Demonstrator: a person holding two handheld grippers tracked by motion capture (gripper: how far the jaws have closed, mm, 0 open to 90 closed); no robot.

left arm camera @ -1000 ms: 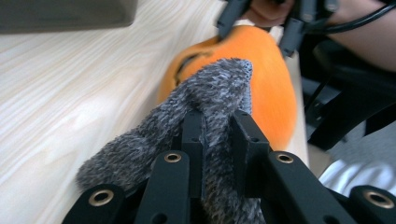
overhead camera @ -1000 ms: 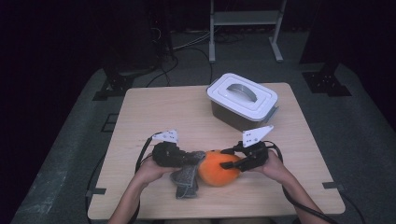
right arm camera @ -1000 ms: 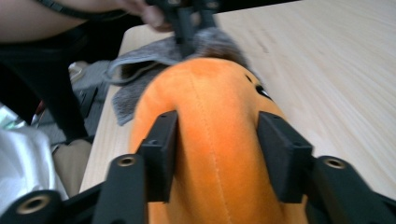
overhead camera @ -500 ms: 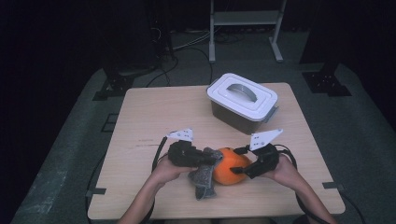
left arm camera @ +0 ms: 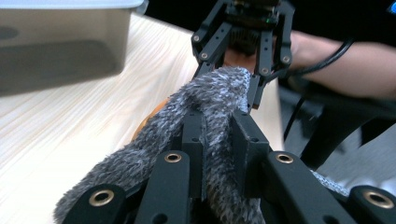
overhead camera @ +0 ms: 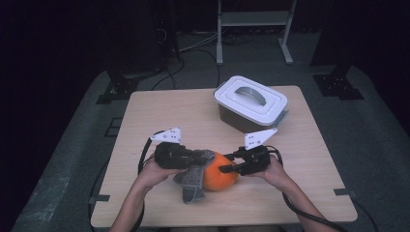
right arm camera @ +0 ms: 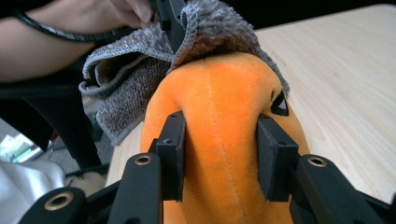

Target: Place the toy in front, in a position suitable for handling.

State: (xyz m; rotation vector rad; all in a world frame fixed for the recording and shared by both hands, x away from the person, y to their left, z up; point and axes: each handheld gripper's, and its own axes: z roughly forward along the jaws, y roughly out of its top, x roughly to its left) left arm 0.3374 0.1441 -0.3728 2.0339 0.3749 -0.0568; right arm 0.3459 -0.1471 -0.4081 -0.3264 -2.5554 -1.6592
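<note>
At the lower centre of the high view, near edge first:

Work area: we see both forearms enter from the bottom edge and meet over the near part of the table.

Left gripper: its jaws are clamped narrow on a fold of the grey towel. In the left gripper view the towel is pinched between the two black jaws and drapes forward toward the other gripper.

Right gripper: its jaws have just been closing, and in the right gripper view both pads press the flanks of the orange plush toy. We read this as a grip on the toy.

Orange plush toy: it sits at lower centre of the high view, between the two grippers, with the towel laid over its far end in the right gripper view.

Step in hand: we judge it to be wiping or wrapping the toy with the towel.

Procedure: we hold the toy steady with the right gripper and avoid squeezing harder, since the plush already dents. We draw the towel across with the left gripper without loosening the pinch, or the fold may slip free.

Lidded container: it stands farther back, upper right of centre, well apart from the work, lid on.
</note>
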